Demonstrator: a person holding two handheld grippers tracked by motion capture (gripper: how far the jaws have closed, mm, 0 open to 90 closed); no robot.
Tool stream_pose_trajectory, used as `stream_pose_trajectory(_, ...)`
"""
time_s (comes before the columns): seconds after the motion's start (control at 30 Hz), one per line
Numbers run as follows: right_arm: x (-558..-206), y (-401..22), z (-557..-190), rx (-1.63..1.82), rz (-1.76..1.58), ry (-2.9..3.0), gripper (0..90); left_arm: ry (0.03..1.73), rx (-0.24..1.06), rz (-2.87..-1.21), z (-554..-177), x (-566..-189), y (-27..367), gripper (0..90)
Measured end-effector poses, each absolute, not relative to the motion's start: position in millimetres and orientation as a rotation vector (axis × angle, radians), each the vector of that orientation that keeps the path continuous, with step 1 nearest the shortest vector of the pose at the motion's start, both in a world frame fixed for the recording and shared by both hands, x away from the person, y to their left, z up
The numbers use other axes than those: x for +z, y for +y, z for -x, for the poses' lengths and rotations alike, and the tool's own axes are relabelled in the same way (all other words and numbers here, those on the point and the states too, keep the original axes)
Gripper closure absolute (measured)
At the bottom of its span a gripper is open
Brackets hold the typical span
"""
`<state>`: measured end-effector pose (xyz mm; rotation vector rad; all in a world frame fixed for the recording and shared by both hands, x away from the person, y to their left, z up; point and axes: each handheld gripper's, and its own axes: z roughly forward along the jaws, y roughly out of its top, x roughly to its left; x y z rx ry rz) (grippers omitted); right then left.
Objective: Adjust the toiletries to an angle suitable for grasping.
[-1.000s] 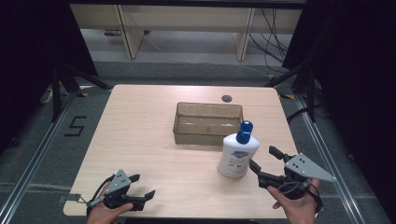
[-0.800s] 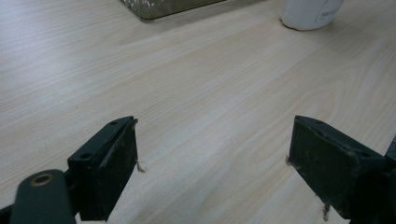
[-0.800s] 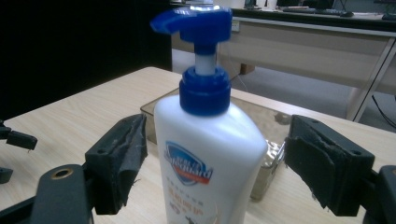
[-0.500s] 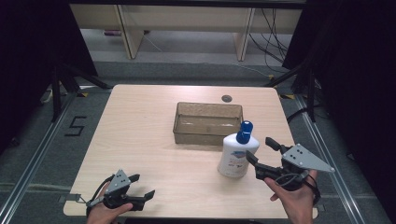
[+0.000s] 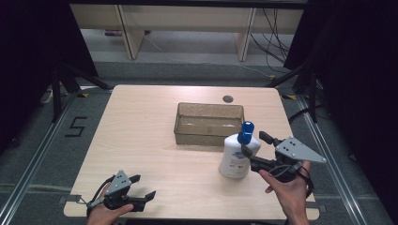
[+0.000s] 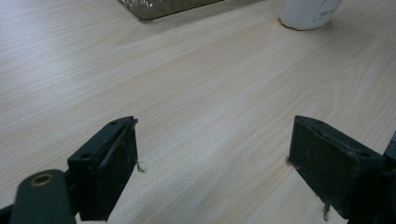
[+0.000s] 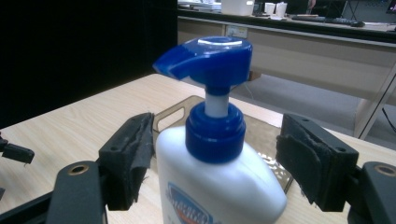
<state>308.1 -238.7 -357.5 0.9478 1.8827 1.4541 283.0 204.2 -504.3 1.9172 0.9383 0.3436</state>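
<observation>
A white pump bottle [image 5: 233,161] with a blue pump head stands upright on the wooden table, just in front of the right corner of a brown translucent tray [image 5: 209,137]. My right gripper [image 5: 253,143] comes in from the right, its jaws on either side of the bottle's shoulder. In the right gripper view the bottle [image 7: 219,186] stands between the pads [image 7: 133,158], which have just been closing. A narrow gap shows beside the neck, so my right gripper [image 7: 215,140] is open. My left gripper [image 5: 146,185] rests open near the table's front left edge, with bare wood between its jaws [image 6: 212,140].
A small dark round grommet [image 5: 228,98] sits in the table behind the tray. The tray's corner [image 6: 159,7] and the bottle's base [image 6: 308,14] lie far ahead of the left gripper. Dark frames and cables flank the table.
My right gripper has moved left and slightly up the picture toward the bottle, so its jaws now straddle it more closely. The left gripper and bottle have stayed put.
</observation>
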Motion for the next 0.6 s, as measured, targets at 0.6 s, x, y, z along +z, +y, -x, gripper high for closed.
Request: stream_pose_trajectory(0.6, -353.7, -227.7, -325.7, 1.461, -0.923, 1.885, 32.6, 0.935, 0.342, -1.922, -283.1, -503.7, 204.4, 14.9)
